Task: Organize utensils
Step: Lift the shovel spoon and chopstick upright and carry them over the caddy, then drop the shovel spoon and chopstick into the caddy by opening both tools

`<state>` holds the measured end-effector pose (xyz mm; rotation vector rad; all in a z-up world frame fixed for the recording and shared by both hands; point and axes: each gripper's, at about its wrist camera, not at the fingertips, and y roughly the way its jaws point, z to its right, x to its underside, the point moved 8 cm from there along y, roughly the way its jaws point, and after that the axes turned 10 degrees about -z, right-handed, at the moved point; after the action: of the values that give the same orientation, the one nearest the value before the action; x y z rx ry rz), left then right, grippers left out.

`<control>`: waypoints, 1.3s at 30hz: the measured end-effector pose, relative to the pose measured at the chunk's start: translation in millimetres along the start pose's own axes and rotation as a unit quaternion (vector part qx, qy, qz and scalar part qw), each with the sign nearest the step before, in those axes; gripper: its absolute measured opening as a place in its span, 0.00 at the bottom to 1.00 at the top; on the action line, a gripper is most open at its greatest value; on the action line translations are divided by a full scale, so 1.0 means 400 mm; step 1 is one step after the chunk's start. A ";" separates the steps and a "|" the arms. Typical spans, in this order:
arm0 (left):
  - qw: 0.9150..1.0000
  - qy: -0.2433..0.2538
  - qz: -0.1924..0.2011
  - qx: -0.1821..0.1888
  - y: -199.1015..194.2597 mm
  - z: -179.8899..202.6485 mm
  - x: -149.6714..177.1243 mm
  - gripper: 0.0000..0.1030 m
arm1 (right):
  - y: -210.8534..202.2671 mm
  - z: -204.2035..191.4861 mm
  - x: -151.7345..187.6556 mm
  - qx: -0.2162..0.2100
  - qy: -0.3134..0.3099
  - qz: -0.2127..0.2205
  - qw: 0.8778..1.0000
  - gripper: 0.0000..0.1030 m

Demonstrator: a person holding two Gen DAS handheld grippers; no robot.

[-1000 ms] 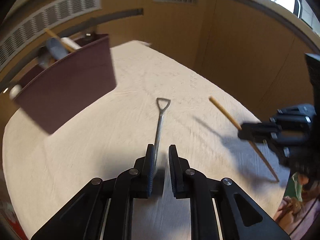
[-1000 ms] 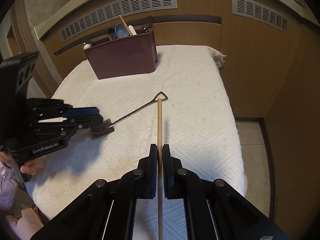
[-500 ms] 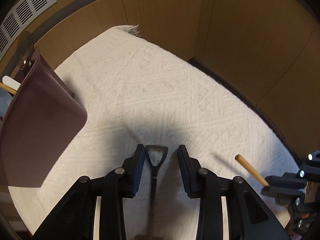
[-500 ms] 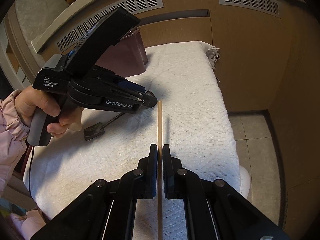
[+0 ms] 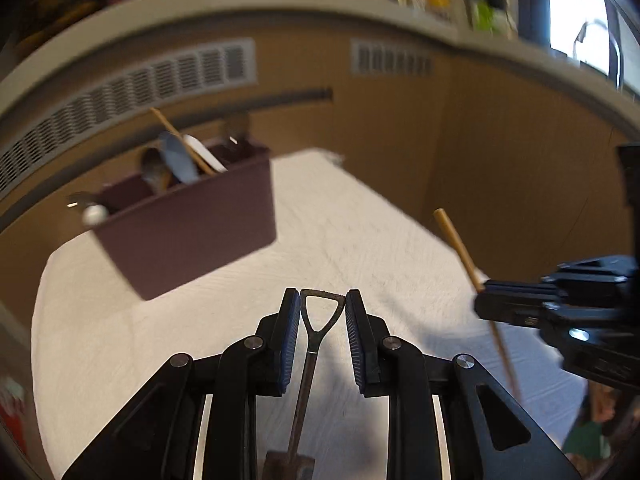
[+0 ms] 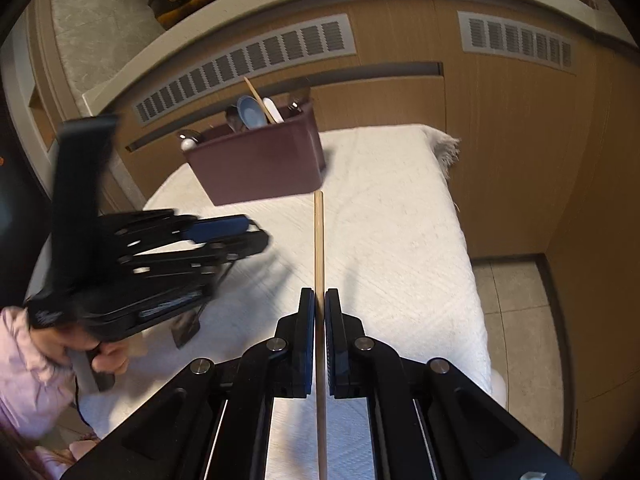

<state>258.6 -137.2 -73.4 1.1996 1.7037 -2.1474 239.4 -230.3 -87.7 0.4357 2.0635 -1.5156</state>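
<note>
My left gripper point(image 5: 322, 304) is shut on the triangular handle loop of a small metal shovel-shaped spoon point(image 5: 308, 364), lifted off the white cloth; its blade hangs below the gripper in the right wrist view point(image 6: 186, 330). My right gripper point(image 6: 319, 304) is shut on a wooden chopstick point(image 6: 319, 240) that points toward a maroon utensil bin point(image 6: 260, 164). The bin point(image 5: 192, 232) stands at the far side of the table and holds spoons and a chopstick. The right gripper point(image 5: 486, 298) with its chopstick point(image 5: 460, 248) shows at the right of the left wrist view.
A white textured cloth point(image 6: 400, 240) covers the small table, which drops off to tiled floor point(image 6: 516, 320) at the right. Wooden cabinet fronts with vents point(image 6: 248, 64) stand close behind the bin. The person's hand and pink sleeve point(image 6: 32, 372) are at lower left.
My left gripper has closed on the spoon's handle loop, lifted it off the cloth and tilted up to face the bin. My right gripper has moved its chopstick nearer the bin.
</note>
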 end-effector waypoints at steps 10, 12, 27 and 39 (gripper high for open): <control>0.994 -0.062 0.094 -0.002 -0.187 -0.099 0.023 0.24 | -0.035 -0.101 -0.083 -0.010 -0.026 0.035 0.999 0.05; 0.992 -0.072 0.102 -0.001 -0.221 -0.112 0.030 0.24 | -0.041 -0.113 -0.093 -0.007 -0.033 0.037 0.999 0.05; 0.979 -0.079 0.187 -0.029 -0.348 -0.193 -0.170 0.24 | -0.136 -0.190 -0.282 0.000 -0.088 0.107 0.990 0.05; 0.961 -0.099 0.256 -0.037 -0.386 -0.355 -0.448 0.24 | -0.225 -0.263 -0.640 0.044 -0.137 0.221 0.965 0.05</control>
<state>361.1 -22.5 155.4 1.1946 1.2122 -1.8012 371.1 -145.1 157.3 0.6328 1.5624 -1.3130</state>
